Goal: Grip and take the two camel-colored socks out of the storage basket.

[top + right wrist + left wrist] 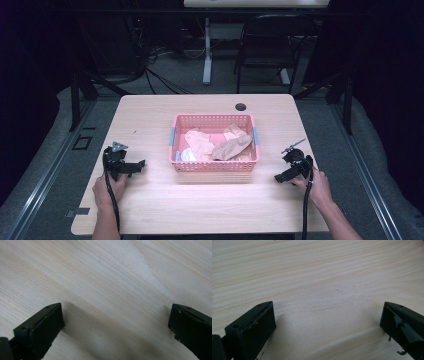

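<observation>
High view: a person sits at a light wooden table (pixel 150 210), a two-jaw gripper in each hand, with a pink plastic basket (pixel 214 167) standing at the table's middle between them. The basket holds crumpled cloth pieces: a pale pink one (pixel 199 142) at its left and centre, a tan-brown one (pixel 231 146) draped toward its right side, and a small whitish-blue scrap (pixel 187 155) in its near left corner. The left gripper (pixel 136 165) rests on the tabletop to the left of the basket, near it but apart, its jaws pointing toward the basket's side; a grey three-cornered plate sits on top of it and its black cable runs back along the forearm. The right gripper (pixel 281 177) lies on the table to the right of the basket, also apart from it, held in the right hand (pixel 317 185). The left hand (pixel 106 190) grips its tool from the near side.

Left gripper view: the two black jaws stand wide apart, with bare wood grain between them and nothing held. Right gripper view: the same picture, jaws spread wide over bare tabletop, nothing between the pads. Beyond the far edge of the table, a dark chair (pixel 270 45) and tangled cables (pixel 150 65) sit on the floor.
</observation>
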`<state>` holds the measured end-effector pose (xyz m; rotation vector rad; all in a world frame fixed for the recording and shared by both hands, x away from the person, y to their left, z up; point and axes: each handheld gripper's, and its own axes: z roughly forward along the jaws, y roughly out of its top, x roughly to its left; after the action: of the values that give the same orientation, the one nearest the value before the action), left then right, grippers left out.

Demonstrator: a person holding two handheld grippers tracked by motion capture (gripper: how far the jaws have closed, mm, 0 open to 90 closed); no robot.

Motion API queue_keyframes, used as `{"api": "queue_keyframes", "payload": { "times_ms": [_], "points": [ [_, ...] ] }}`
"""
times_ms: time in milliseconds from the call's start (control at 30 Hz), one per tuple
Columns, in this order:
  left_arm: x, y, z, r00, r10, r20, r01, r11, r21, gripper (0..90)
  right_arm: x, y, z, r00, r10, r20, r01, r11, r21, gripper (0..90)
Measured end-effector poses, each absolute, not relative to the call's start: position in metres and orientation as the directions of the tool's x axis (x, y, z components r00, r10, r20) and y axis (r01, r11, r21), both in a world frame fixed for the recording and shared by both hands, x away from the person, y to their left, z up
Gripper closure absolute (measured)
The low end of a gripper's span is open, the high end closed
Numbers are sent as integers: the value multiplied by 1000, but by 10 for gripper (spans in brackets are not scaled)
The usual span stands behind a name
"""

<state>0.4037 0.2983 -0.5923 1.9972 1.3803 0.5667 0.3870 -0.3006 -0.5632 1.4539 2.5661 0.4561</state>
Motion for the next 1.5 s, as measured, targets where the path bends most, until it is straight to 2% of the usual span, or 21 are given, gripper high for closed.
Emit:
{"api": "queue_keyframes", "payload": {
  "times_ms": [333, 600, 900, 1033, 1100, 1500],
  "points": [
    [404, 298, -592, 358, 934, -8, 659, -247, 711, 0, 387, -300, -563, -514, 858, -6, 808, 487, 331, 0],
    [404, 298, -592, 356, 934, -8, 659, -245, 711, 0, 386, -294, -557, -554, 831, -51, 785, 542, 298, 8],
    [404, 298, -592, 356, 934, -7, 658, -246, 712, 0, 385, -282, -526, -560, 828, 26, 778, 514, 360, 7],
    [405, 298, -592, 355, 935, -8, 658, -245, 712, 0, 385, -280, -513, -572, 820, 6, 765, 532, 363, 10],
    [404, 298, -592, 355, 935, -8, 658, -244, 712, 0, 386, -280, -506, -569, 821, 46, 768, 511, 385, 10],
    [405, 298, -592, 351, 936, -6, 659, -242, 712, 0, 401, -248, -460, -626, 780, 20, 718, 566, 405, 9]
  ]
}}
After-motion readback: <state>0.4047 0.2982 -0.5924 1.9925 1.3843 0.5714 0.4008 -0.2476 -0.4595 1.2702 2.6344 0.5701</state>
